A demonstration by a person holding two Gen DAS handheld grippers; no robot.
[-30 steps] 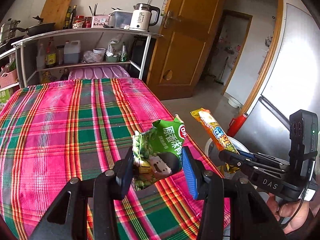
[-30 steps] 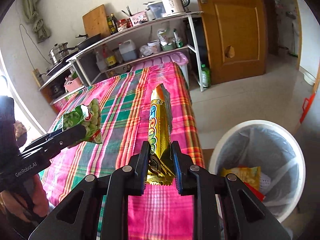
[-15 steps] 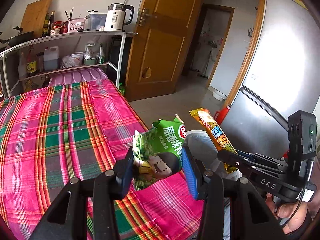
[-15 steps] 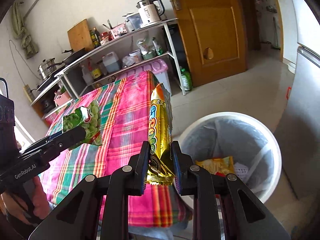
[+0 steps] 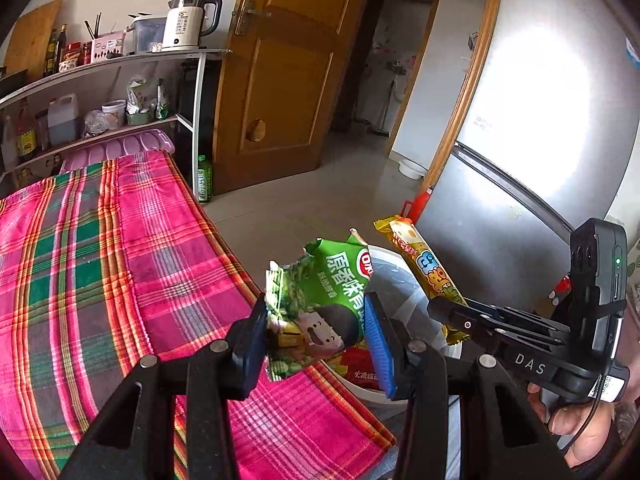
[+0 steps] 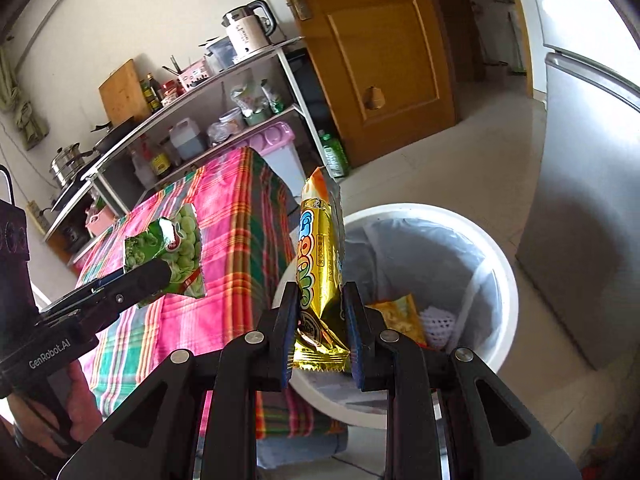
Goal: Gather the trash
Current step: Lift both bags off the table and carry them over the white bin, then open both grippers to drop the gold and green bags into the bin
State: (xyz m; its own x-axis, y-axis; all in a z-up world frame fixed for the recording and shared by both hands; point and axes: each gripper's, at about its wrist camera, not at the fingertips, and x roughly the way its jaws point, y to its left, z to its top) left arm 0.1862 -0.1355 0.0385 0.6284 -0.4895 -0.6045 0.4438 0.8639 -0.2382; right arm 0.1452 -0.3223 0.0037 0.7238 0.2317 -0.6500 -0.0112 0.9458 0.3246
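Beside the plaid-covered table (image 6: 224,248), a white trash bin (image 6: 500,264) is waiting; the left gripper (image 5: 316,336) is clamping a green snack bag (image 5: 324,300), the right gripper (image 6: 320,320) gripping a yellow wrapper (image 6: 320,264) just above the rim

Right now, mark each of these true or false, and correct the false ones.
1. The left hand-held gripper holds a green snack bag. True.
2. The right hand-held gripper is empty. False: it clamps a yellow wrapper.
3. The white bin is empty. False: wrappers already lie inside it.
4. The bin stands on the floor beside the plaid-covered table. True.
5. The kettle sits on the plaid cloth. False: it stands on the shelf.
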